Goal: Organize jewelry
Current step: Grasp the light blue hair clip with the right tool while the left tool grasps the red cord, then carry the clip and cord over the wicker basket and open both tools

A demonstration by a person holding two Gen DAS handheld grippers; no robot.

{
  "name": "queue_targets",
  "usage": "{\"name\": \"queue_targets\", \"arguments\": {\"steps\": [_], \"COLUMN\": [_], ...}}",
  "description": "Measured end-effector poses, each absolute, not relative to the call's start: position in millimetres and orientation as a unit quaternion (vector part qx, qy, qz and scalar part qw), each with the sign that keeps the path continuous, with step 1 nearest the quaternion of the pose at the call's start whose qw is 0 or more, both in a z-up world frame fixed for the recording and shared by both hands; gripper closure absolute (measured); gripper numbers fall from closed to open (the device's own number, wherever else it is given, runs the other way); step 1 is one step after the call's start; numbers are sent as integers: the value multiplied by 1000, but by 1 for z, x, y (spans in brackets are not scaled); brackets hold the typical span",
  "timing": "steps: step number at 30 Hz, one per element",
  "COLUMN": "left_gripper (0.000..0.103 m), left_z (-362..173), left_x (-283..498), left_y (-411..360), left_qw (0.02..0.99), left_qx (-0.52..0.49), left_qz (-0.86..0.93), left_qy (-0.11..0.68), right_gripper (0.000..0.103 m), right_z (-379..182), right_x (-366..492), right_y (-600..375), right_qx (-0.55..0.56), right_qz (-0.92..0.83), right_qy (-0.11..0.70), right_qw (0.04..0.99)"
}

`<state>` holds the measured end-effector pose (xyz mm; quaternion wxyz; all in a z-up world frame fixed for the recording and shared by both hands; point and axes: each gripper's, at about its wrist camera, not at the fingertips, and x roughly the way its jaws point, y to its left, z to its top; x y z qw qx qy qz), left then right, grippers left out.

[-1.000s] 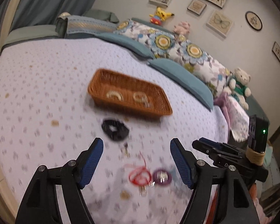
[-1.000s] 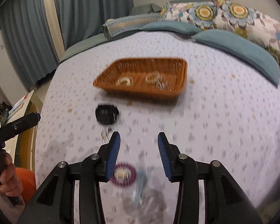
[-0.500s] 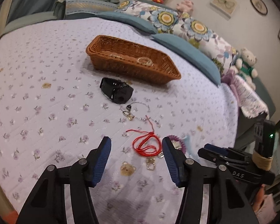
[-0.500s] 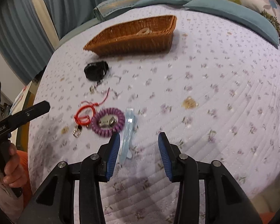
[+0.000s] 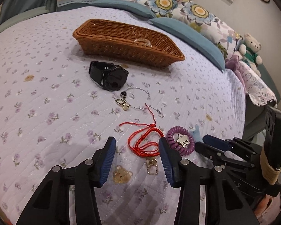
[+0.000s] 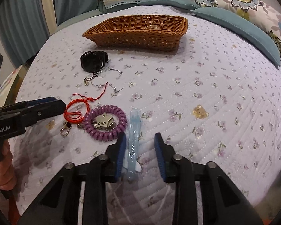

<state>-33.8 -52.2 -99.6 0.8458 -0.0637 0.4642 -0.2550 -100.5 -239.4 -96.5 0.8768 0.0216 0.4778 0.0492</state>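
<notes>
Both grippers closing over bedspread jewelry

Our left gripper point(image 5: 135, 147) narrows around the limp red cord bracelet point(image 5: 143, 140); our right gripper point(image 6: 139, 142) narrows beside the stiff, slick hair clip point(image 6: 134, 131), best pinched mid-length.

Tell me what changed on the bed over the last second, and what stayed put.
Both grippers came down toward the bedspread, jaws closing. The left gripper now brackets the red cord bracelet; the right gripper brackets the pale blue hair clip. Neither is gripped yet. The basket, black watch, silver chain and purple coil bracelet stayed put.
</notes>
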Motion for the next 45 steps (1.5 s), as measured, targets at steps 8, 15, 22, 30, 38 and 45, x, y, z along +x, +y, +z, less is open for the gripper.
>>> {"name": "queue_targets", "arguments": {"steps": [8, 15, 22, 30, 38, 45], "left_gripper": [75, 95, 99, 99, 99, 99], "left_z": [-111, -114, -108, -94, -85, -49], "left_x": [-23, -19, -18, -17, -18, -8], "left_y": [-71, -72, -60, -30, -22, -18], "left_qw": [836, 836, 839, 832, 835, 860], "left_qx": [-39, -45, -82, -174, -191, -173], "left_qz": [-257, -253, -255, -277, -275, -252], "left_qy": [484, 485, 474, 447, 438, 409], "right_gripper": [72, 72, 89, 89, 90, 90], "right_z": [-99, -102, -101, -96, -86, -45], "right_x": [-92, -88, -89, -89, -87, -63], "right_y": [-237, -235, -231, -249, -253, -245], "right_qx": [17, 12, 1, 41, 60, 64], "right_qz": [45, 46, 50, 45, 47, 55], "right_qy": [478, 479, 472, 465, 452, 419], "right_qw": [877, 876, 880, 883, 889, 904]}}
